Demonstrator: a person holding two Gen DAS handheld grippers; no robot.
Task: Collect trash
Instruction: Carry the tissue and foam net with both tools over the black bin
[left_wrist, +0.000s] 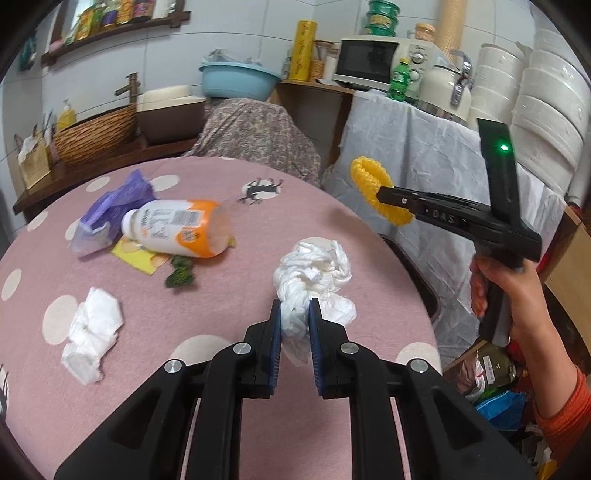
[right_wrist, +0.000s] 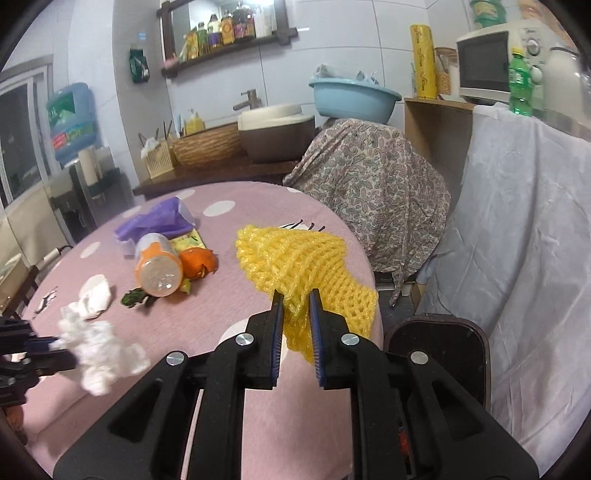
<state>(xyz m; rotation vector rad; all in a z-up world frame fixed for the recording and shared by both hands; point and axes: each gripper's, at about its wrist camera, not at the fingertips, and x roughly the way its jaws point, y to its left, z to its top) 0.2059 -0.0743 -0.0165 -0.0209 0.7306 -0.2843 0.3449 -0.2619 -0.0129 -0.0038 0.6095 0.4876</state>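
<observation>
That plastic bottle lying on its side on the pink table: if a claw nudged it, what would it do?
The bottle looks empty through its clear base, so it is probably light. It lies on its round side, so it would likely roll, though the peel and wrapper beside it may stop it. Its smooth label might slip.

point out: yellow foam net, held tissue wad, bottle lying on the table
yellow foam net (right_wrist: 295, 258), right wrist view, middle of the mesh
tissue wad (left_wrist: 317, 269), left wrist view, upper crumpled part
bottle (left_wrist: 177, 230), left wrist view, label on its side

White tiled wall, wooden shelf of bottles, window at left, microwave on a cabinet
</observation>
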